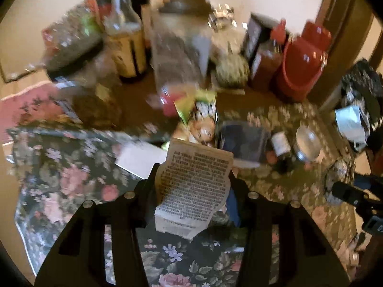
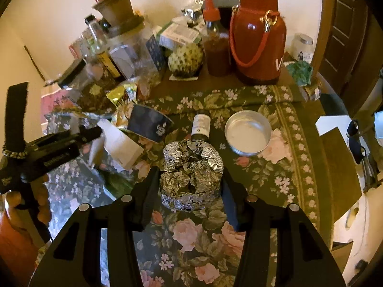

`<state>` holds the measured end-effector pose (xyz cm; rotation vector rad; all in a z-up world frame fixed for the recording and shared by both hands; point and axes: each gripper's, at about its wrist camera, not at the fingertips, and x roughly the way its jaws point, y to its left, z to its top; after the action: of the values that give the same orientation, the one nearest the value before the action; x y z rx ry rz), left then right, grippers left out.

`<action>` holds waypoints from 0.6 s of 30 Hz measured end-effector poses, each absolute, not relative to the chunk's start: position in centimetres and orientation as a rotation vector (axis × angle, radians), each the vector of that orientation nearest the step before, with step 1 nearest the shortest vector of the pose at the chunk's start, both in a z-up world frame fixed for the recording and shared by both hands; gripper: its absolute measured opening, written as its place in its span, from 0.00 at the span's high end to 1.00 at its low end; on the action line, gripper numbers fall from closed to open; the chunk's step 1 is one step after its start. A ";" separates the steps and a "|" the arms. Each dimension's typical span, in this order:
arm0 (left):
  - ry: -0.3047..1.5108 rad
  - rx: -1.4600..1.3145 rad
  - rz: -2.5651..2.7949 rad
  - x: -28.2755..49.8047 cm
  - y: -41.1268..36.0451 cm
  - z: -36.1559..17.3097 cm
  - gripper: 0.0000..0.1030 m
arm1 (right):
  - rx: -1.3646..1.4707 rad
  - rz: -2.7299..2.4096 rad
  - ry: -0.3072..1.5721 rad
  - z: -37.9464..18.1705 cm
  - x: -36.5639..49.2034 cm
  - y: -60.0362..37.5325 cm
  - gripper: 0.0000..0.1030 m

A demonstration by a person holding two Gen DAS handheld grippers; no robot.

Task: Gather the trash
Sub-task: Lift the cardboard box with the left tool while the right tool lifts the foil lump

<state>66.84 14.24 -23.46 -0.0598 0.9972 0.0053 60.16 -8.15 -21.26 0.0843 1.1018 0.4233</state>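
Observation:
My left gripper (image 1: 194, 186) is shut on a creased sheet of printed paper (image 1: 194, 181), which stands up between the fingers above the floral tablecloth (image 1: 71, 179). In the right wrist view that gripper (image 2: 97, 135) comes in from the left in a person's hand, with the pale sheet (image 2: 95, 150) hanging from its tips. My right gripper (image 2: 190, 186) is shut on a crumpled ball of aluminium foil (image 2: 191, 172), both fingers pressed against its sides. A yellow-green snack wrapper (image 1: 198, 112) (image 2: 122, 95) lies further back on the table.
Ahead lie a white card (image 2: 122, 146), a tipped blue patterned box (image 2: 148, 122), a small dark bottle (image 2: 201, 124) and a round metal tin (image 2: 249, 134). Bottles, jars, a sauce bottle (image 2: 215, 43) and a red flask (image 2: 258, 31) crowd the back along the wall.

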 end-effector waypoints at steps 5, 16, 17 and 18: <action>0.887 -0.056 0.061 64.6 13.5 -18.9 0.54 | 0.078 0.460 1.028 -18.2 59.2 -9.5 0.56; 0.700 -0.162 0.174 54.6 8.5 -10.5 0.54 | 0.033 0.599 0.873 -11.7 54.4 -13.5 0.56; 0.692 -0.169 0.186 53.7 8.0 -10.2 0.54 | 0.033 0.616 0.864 -11.1 53.9 -13.9 0.56; 0.682 -0.176 0.198 52.6 7.5 -9.7 0.54 | 0.034 0.628 0.857 -10.8 53.5 -14.2 0.56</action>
<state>52.61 7.46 -9.75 -0.1760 0.6820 0.1982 53.47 -14.25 -10.77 0.0337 0.8573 0.6276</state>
